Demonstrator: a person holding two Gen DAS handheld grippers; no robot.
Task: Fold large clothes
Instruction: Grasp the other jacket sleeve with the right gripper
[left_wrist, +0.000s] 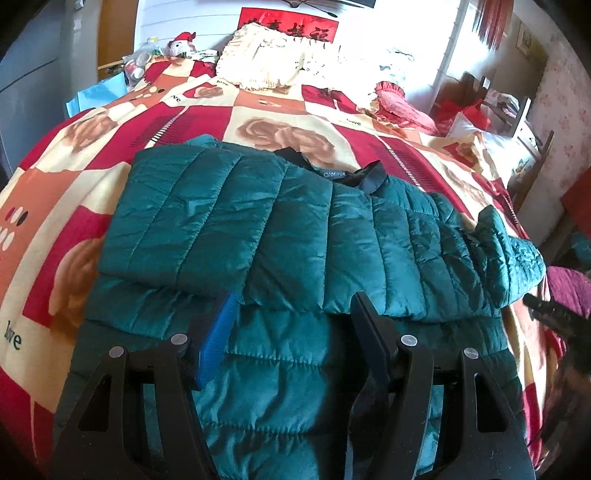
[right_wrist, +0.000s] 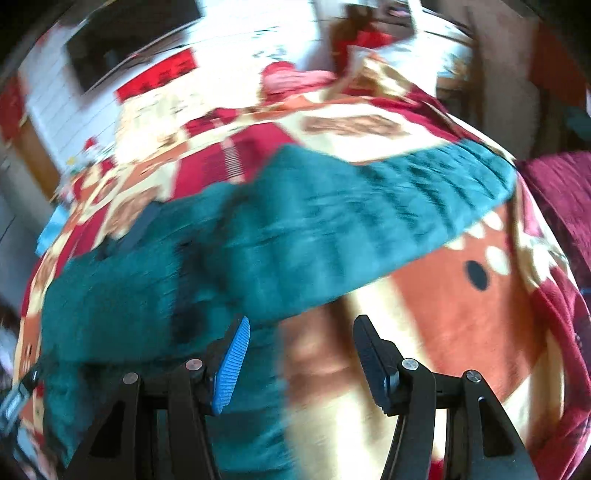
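One teal jacket (left_wrist: 280, 229) lies crosswise, collar (left_wrist: 347, 173) toward the pillows (left_wrist: 273, 59)

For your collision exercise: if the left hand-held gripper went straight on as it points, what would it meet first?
Probably the green quilted jacket lying on the bed; the open left hand-held gripper points at it, though depth is unclear.

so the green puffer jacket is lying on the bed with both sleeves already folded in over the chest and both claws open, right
Not quite: only one sleeve is folded in. The left wrist view shows the green puffer jacket on the bed with one sleeve laid across the chest, while the other sleeve still stretches out sideways. The left claw and right claw are indeed both open.
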